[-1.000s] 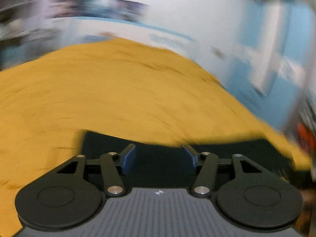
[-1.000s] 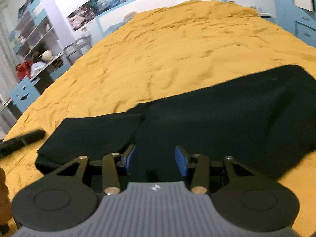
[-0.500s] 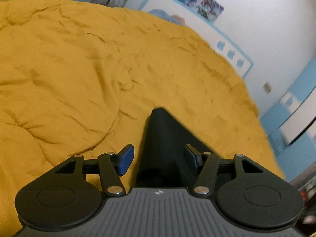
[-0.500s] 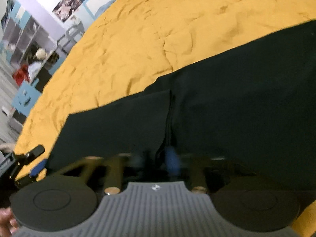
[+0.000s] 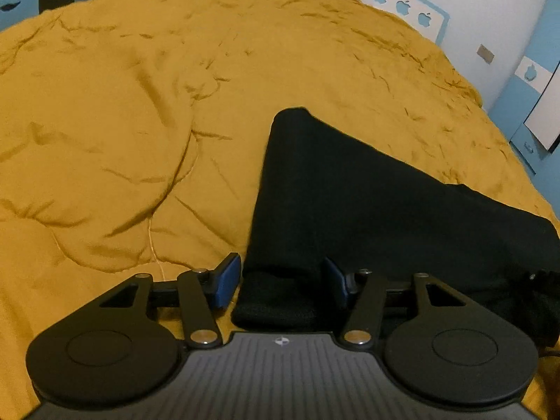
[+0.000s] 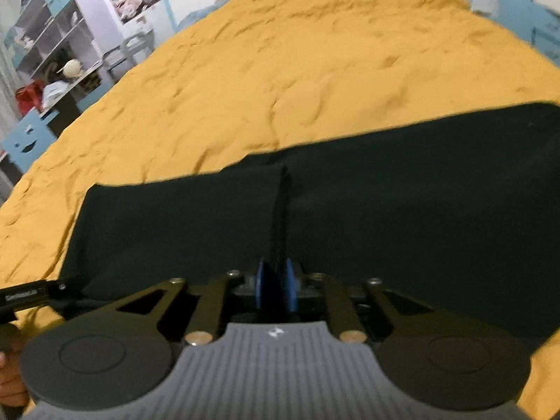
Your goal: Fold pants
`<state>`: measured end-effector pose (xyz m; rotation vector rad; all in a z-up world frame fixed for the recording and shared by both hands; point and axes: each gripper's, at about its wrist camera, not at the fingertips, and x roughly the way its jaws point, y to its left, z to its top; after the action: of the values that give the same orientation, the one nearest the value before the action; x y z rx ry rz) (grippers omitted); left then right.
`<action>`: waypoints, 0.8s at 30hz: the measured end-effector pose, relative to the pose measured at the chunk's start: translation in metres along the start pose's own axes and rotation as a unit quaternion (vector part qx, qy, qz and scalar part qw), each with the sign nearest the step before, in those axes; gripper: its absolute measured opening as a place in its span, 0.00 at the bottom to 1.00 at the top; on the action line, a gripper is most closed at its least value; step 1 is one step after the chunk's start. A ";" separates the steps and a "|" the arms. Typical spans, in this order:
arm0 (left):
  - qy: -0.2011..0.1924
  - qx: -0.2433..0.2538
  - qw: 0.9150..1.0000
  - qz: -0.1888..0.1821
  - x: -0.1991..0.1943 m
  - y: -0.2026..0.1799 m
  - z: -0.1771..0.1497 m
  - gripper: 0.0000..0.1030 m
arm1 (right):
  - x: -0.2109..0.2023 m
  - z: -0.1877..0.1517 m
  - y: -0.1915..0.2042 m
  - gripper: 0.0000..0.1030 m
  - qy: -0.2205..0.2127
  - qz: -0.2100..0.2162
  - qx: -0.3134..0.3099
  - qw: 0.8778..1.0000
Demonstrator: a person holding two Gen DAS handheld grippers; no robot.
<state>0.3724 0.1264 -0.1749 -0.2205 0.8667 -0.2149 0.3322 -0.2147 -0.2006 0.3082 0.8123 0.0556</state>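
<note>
Black pants (image 5: 350,203) lie flat on a mustard-yellow bedspread (image 5: 122,122). In the left wrist view my left gripper (image 5: 280,281) is open, its blue pads on either side of a leg cuff (image 5: 276,297) at the near end. In the right wrist view the pants (image 6: 420,192) spread across the frame. My right gripper (image 6: 275,285) is shut on a pinched ridge of the black fabric (image 6: 280,210) at the near edge. The left gripper's tip (image 6: 31,292) shows at the far left.
The bedspread (image 6: 297,70) fills the space beyond the pants. Shelves and a blue chair (image 6: 28,140) stand at the left of the bed. A white and blue wall with a cabinet (image 5: 532,98) lies at the right.
My left gripper swung down onto the leg cuff and stays open around it. My right gripper closed from open onto the near edge of the pants.
</note>
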 end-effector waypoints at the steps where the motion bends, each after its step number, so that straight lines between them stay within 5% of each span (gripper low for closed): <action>1: -0.011 -0.003 1.000 -0.007 -0.003 -0.001 0.002 0.60 | -0.004 0.000 0.002 0.14 -0.009 -0.009 -0.008 1.000; 7: -0.094 -0.026 0.994 -0.043 -0.025 0.003 0.008 0.64 | -0.021 -0.002 0.043 0.19 -0.074 0.004 -0.112 0.991; 10: -0.024 -0.011 1.000 0.002 0.001 0.002 0.008 0.64 | -0.003 -0.011 0.066 0.21 -0.056 0.013 -0.159 0.986; 12: -0.018 -0.003 1.000 0.010 0.009 0.001 0.002 0.65 | 0.021 -0.022 0.069 0.24 -0.004 -0.007 -0.187 0.982; 18: -0.064 -0.007 0.998 0.013 -0.013 0.000 -0.004 0.64 | -0.025 -0.012 0.032 0.25 -0.050 0.028 -0.123 0.991; 24: -0.122 0.008 0.992 0.039 -0.048 -0.020 -0.008 0.64 | -0.079 -0.006 -0.057 0.31 -0.065 -0.044 -0.050 0.996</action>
<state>0.3340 0.1196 -0.1399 -0.1932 0.6287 -0.1175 0.2699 -0.2808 -0.1653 0.1798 0.6914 -0.0062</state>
